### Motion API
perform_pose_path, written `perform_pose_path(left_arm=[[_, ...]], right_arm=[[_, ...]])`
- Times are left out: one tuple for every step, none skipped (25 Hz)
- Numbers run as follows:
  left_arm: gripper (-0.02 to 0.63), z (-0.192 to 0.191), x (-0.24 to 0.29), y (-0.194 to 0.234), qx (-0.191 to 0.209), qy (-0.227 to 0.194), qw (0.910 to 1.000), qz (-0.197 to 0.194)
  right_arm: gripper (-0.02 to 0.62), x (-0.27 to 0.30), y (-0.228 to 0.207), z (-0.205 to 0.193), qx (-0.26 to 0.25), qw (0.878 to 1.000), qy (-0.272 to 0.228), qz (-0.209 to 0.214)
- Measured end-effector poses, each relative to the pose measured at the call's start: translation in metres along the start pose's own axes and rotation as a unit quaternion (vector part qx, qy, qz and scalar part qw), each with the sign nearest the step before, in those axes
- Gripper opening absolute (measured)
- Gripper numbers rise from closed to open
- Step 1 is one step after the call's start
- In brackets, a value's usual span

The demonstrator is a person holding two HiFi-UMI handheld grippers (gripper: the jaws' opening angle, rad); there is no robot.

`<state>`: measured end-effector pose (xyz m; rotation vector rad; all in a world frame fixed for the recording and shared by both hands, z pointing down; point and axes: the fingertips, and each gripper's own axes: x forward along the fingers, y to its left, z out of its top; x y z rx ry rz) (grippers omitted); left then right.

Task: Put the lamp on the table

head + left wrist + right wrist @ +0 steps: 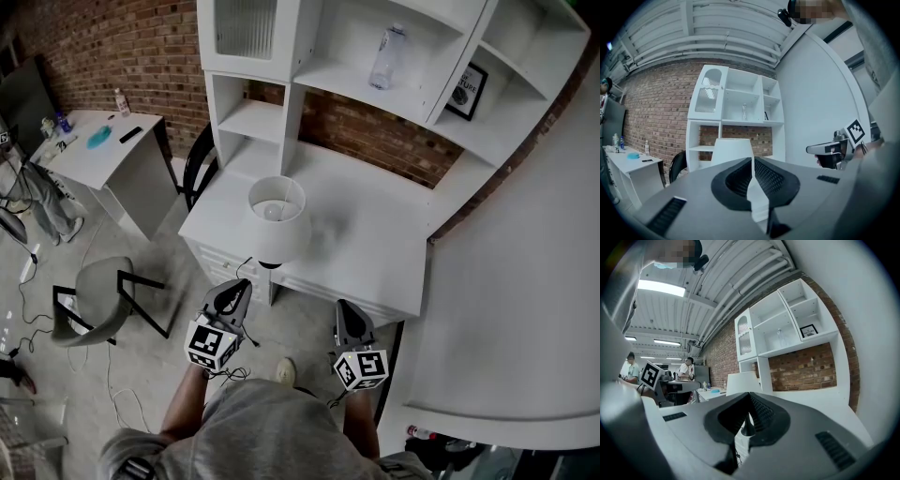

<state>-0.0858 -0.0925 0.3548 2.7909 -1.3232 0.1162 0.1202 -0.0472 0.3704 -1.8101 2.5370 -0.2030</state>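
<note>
A lamp with a white shade (pixel 277 220) stands upright on the white table (pixel 375 234), close to its front left edge, with its dark base (pixel 270 265) just showing below the shade. My left gripper (pixel 239 287) is held in front of the table just below the lamp, shut and empty. My right gripper (pixel 346 309) is beside it to the right, also shut with nothing in it. In the left gripper view the shade (pixel 732 151) rises straight beyond the closed jaws. In the right gripper view the shade (pixel 743 382) stands just left of the jaw line.
A white shelf unit (pixel 281 84) on the table holds a clear bottle (pixel 387 56) and a framed picture (pixel 467 91). A black chair (pixel 199 164) and a side desk (pixel 103 141) are at left, a grey chair (pixel 98 300) on the floor, a curved white wall (pixel 525 281) at right.
</note>
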Motion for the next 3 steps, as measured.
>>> perform_pose_path(left_arm=[[0.021, -0.0003, 0.0006, 0.0001, -0.001, 0.000, 1.0000, 0.000], [0.021, -0.0006, 0.0012, 0.0004, -0.002, 0.001, 1.0000, -0.001], [0.021, -0.0009, 0.0019, 0.0008, -0.003, 0.002, 1.0000, -0.001]], right_arm=[[0.023, 0.0005, -0.0001, -0.0002, 0.000, 1.000, 0.001, 0.000], [0.023, 0.0009, -0.0003, -0.0005, 0.000, 1.000, 0.001, 0.000], [0.023, 0.0014, -0.0006, -0.0008, 0.000, 1.000, 0.002, 0.000]])
